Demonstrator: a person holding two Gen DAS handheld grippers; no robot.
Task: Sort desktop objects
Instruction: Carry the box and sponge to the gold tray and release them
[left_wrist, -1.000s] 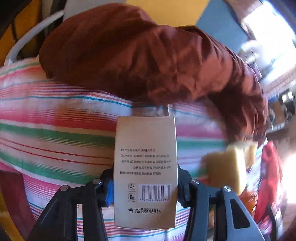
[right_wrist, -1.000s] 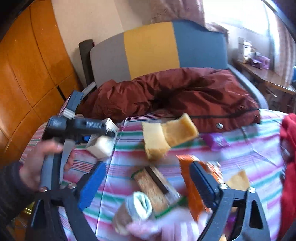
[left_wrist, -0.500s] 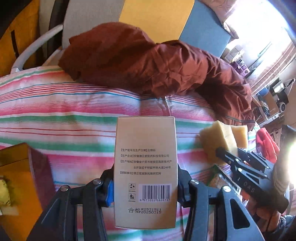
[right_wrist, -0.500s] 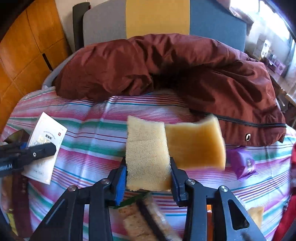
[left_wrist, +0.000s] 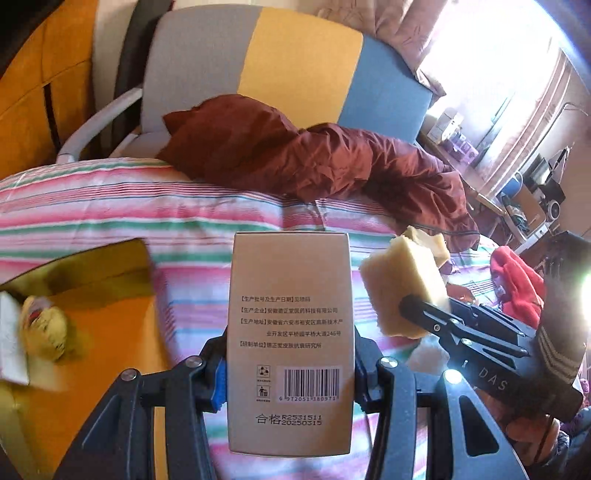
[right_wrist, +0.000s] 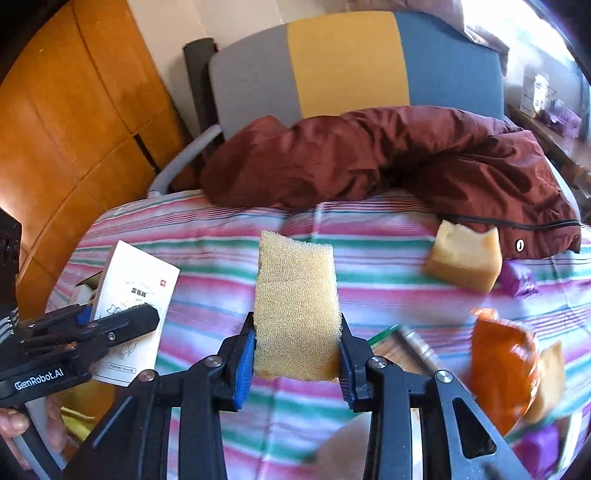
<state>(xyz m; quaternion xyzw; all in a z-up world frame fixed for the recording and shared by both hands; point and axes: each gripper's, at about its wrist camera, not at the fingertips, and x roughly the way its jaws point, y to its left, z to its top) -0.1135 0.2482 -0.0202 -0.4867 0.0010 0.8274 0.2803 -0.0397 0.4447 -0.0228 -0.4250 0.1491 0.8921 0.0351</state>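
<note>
Since half a second ago you've pulled both grippers back: your right gripper (right_wrist: 297, 363) has lifted its sponge (right_wrist: 297, 310) clear of the second sponge (right_wrist: 463, 258), now near the maroon jacket (right_wrist: 388, 158). Your left gripper (left_wrist: 290, 373) has its jaws clenched on the carton (left_wrist: 290, 343), above the striped bedspread (left_wrist: 110, 210); only the left view shows its barcode side and the orange box (left_wrist: 92, 314) beside it. Your right jaws are clenched on the sponge. Only the right view shows the orange packet (right_wrist: 502, 365), blurred; items at the right edge are cut off.
</note>
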